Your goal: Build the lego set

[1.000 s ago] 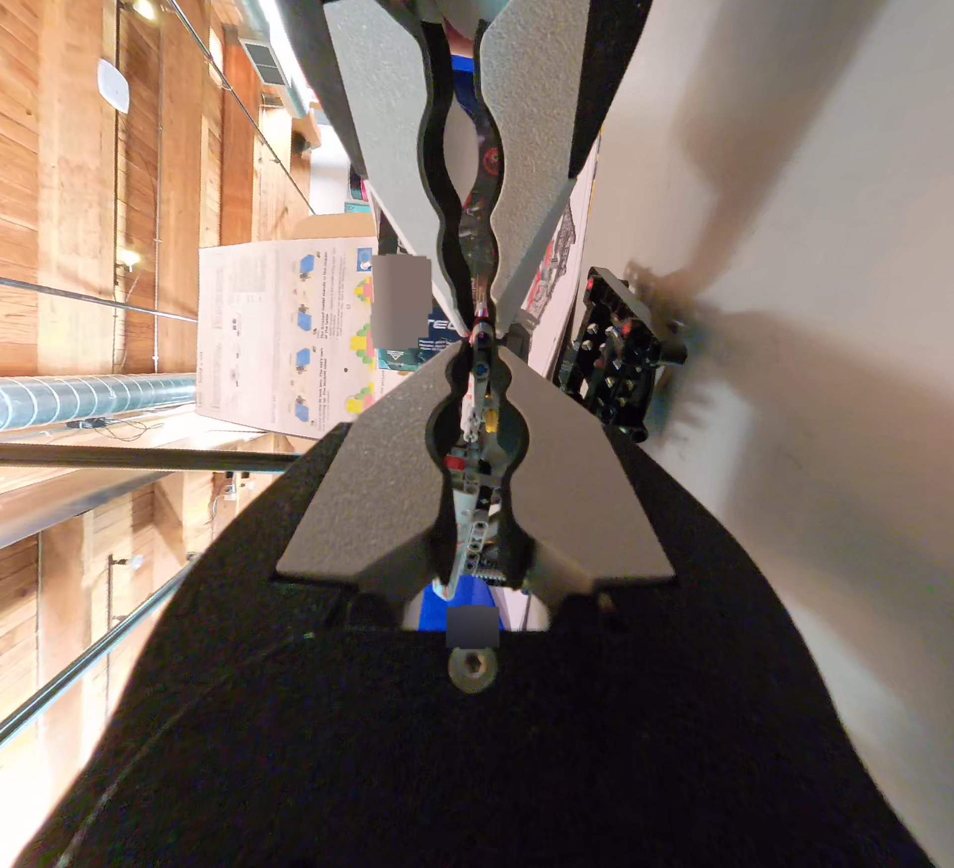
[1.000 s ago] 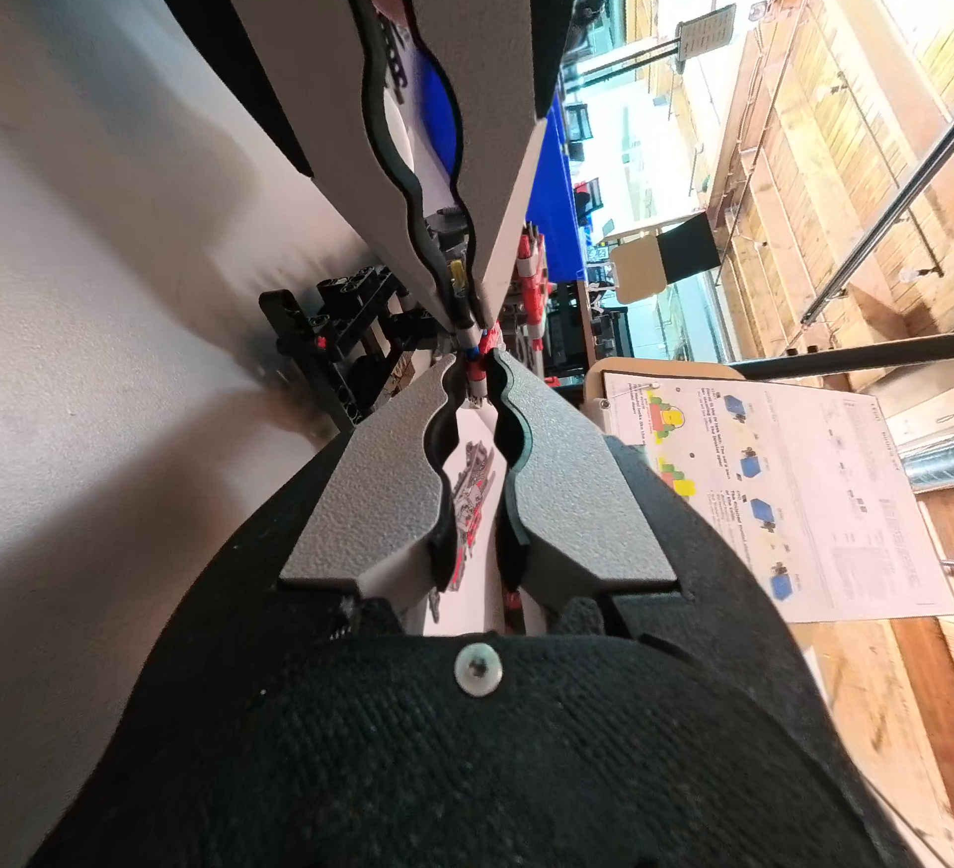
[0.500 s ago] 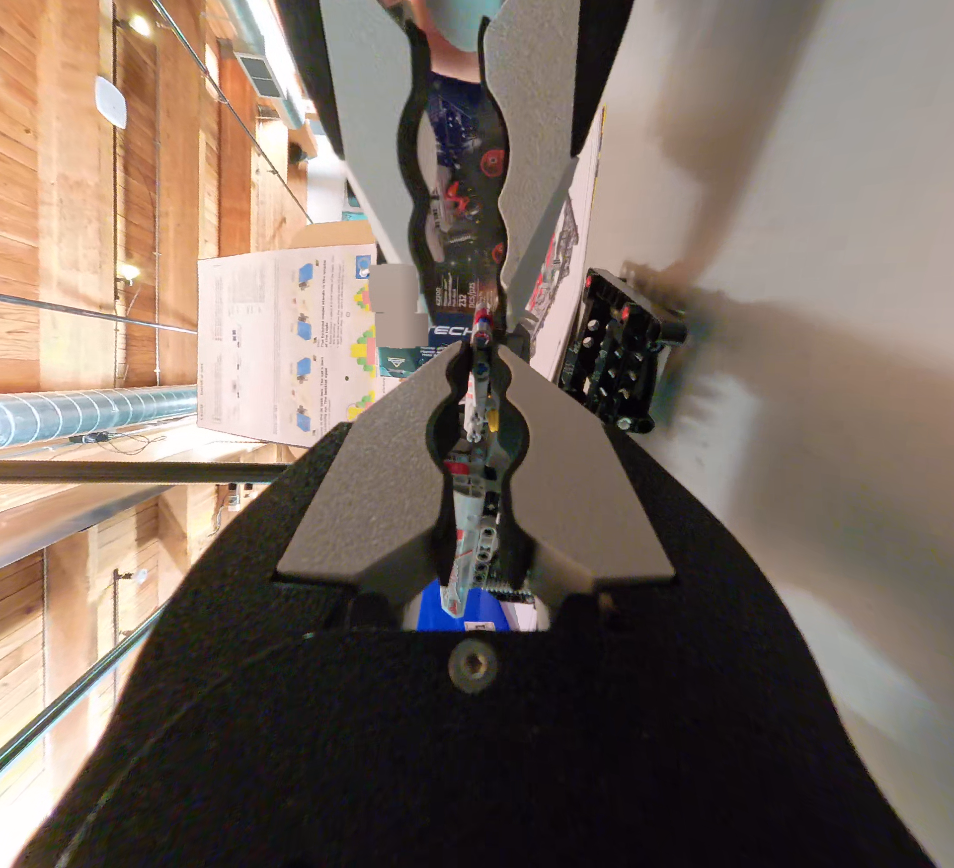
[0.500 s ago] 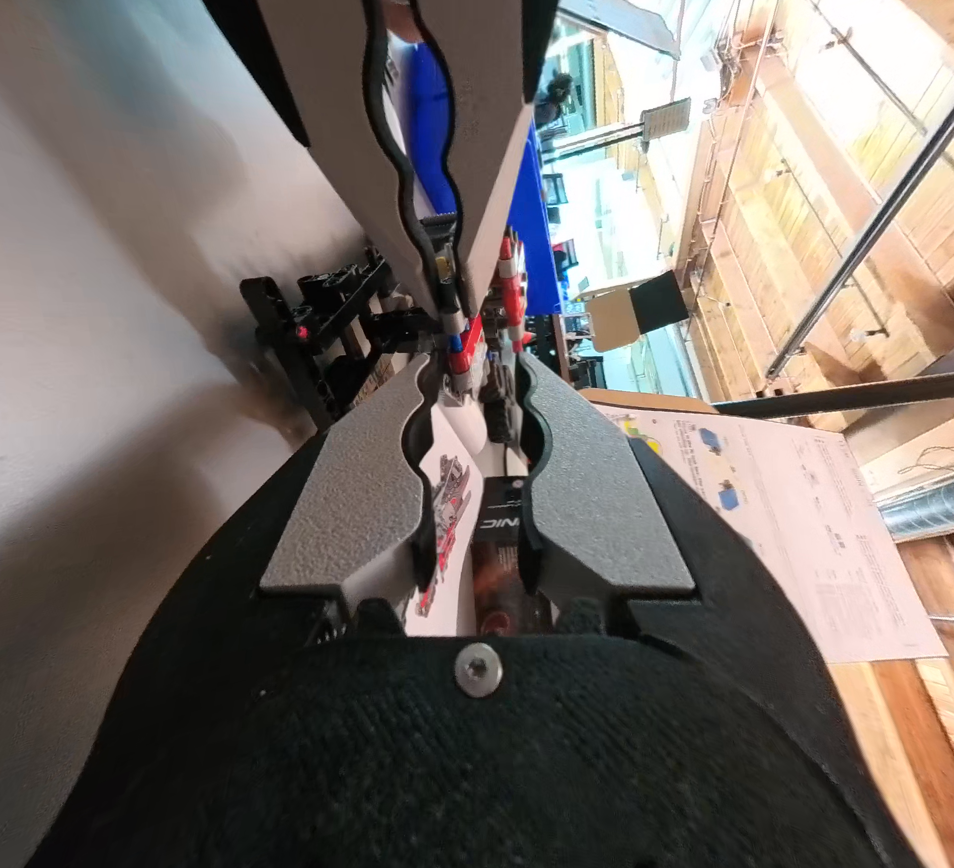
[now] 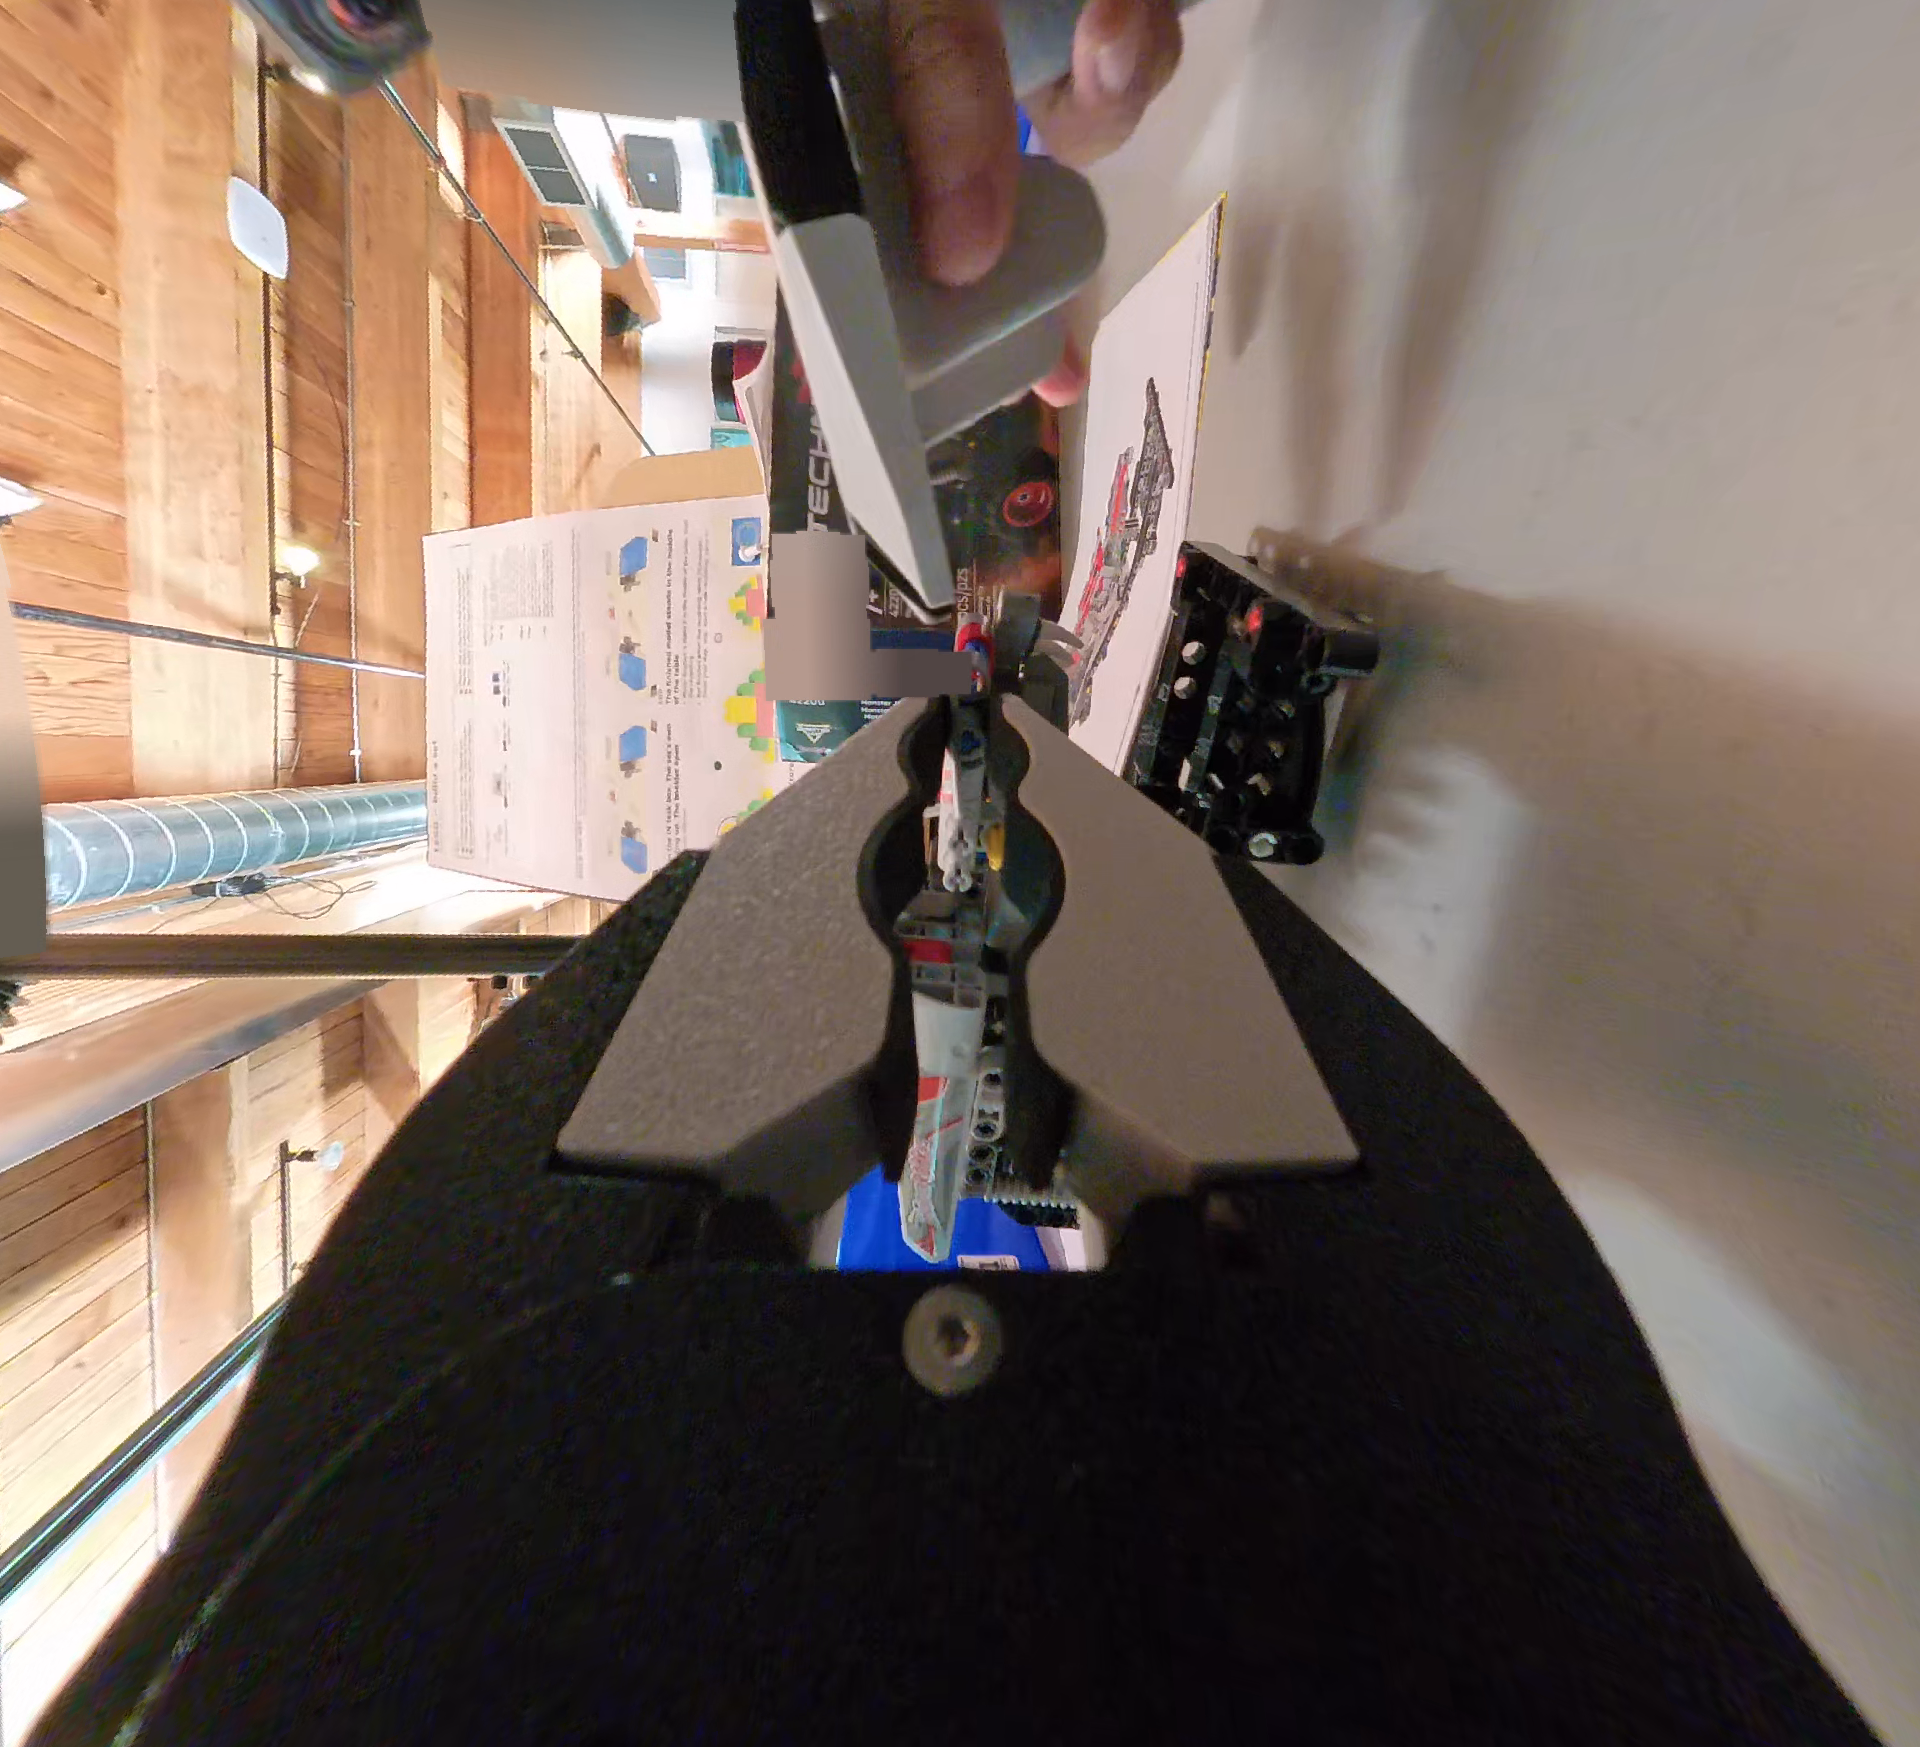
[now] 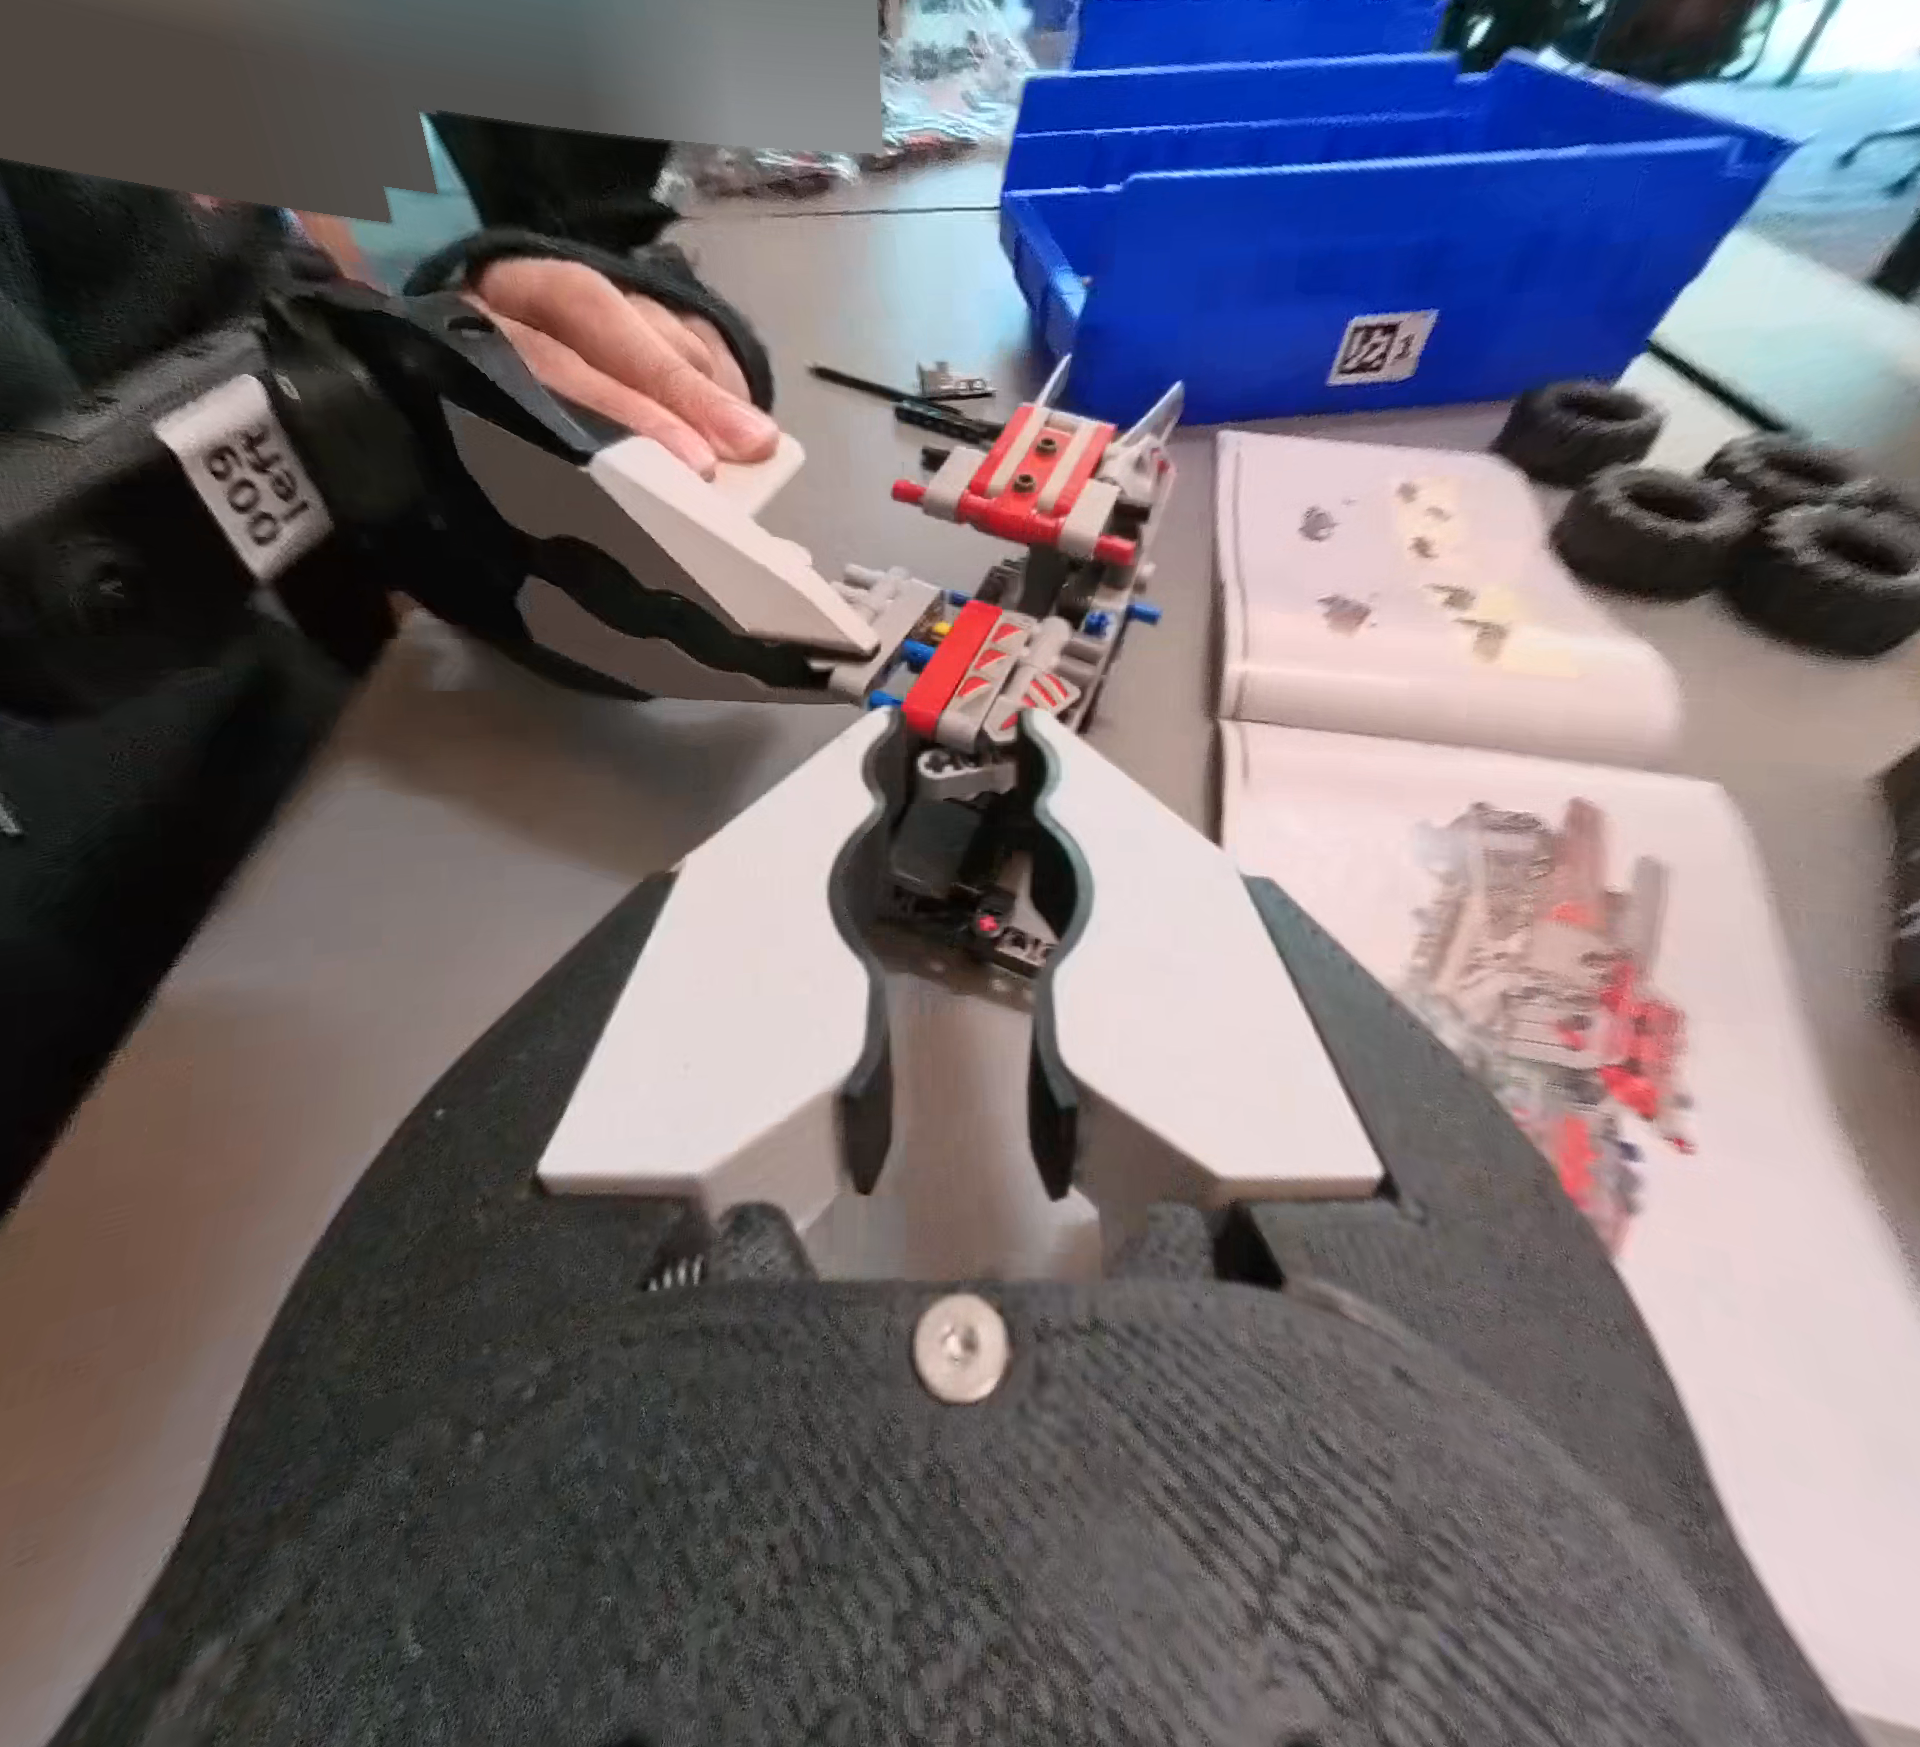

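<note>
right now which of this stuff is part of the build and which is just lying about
In the job:
left gripper, shut on the red and grey lego vehicle
right gripper
open instruction booklet
black rubber tyres
black lego frame

Lying about:
blue plastic bins
printed paper sheet

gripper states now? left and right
Left gripper: shut on the lego model.
Right gripper: open, fingers either side of the black lego frame.

glossy plastic bins (image 6: pixel 1351 243), matt paper booklet (image 6: pixel 1455 866)
</note>
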`<state>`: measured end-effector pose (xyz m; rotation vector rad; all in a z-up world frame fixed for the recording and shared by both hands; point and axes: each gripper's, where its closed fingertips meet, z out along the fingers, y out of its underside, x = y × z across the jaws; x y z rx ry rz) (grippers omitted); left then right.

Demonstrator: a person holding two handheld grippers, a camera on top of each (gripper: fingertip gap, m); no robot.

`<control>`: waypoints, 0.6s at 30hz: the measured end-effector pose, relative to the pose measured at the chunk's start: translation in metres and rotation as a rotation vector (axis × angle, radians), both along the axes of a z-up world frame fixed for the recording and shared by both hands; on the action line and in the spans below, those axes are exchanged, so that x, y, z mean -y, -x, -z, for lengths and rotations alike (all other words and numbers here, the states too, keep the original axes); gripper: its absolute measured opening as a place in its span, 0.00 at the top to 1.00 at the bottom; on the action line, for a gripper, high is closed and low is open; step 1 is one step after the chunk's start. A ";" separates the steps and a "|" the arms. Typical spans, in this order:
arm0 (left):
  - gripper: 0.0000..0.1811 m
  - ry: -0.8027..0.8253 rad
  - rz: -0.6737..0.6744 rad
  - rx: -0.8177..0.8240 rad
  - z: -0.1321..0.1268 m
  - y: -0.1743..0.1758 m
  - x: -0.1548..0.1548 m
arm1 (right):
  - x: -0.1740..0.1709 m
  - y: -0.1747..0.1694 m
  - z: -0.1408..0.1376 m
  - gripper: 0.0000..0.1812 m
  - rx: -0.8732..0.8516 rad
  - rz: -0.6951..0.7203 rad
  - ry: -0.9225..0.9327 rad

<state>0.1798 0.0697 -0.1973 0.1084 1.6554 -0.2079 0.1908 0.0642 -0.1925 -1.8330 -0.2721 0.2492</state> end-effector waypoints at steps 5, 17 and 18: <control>0.98 -0.007 0.002 0.006 0.000 0.003 0.001 | -0.006 -0.001 0.020 0.78 0.038 0.015 0.076; 0.98 -0.022 -0.003 0.009 0.001 0.004 0.001 | -0.012 -0.001 0.011 0.84 0.127 0.042 -0.018; 0.98 -0.019 -0.001 0.008 0.001 0.005 0.001 | -0.011 0.000 0.011 0.85 0.133 0.043 -0.019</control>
